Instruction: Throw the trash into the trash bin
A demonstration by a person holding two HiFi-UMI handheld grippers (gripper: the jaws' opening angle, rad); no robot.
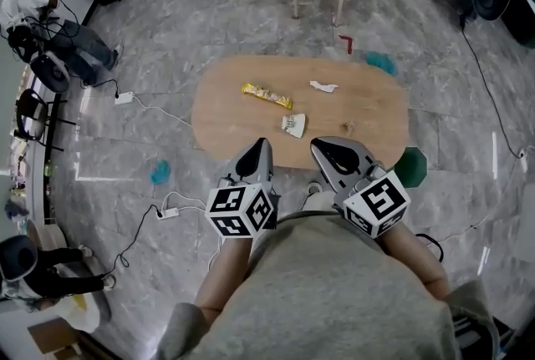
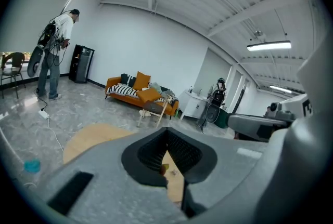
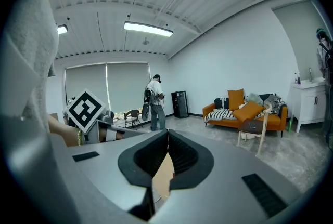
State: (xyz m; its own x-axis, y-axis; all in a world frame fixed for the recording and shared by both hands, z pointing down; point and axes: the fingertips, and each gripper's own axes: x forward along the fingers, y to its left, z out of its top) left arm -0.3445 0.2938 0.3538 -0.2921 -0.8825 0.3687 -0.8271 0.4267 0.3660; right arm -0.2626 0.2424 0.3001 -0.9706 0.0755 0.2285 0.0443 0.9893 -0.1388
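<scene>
So your left gripper (image 1: 260, 146) and right gripper (image 1: 323, 148) are both clenched empty near your belly, probably since the wrappers (image 1: 266, 94) lie out on the table (image 1: 376, 112), green bin (image 1: 411, 167) just beside it.

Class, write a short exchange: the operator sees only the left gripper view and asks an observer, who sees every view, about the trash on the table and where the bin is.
Operator: What trash is lying on the table?
Observer: Three clear pieces on the wooden table: a yellow wrapper, a crumpled white paper and a white packet.
Operator: Where is the bin?
Observer: A dark green container, probably the bin, stands on the floor at the table's near right end, just beyond the right tool.
</scene>
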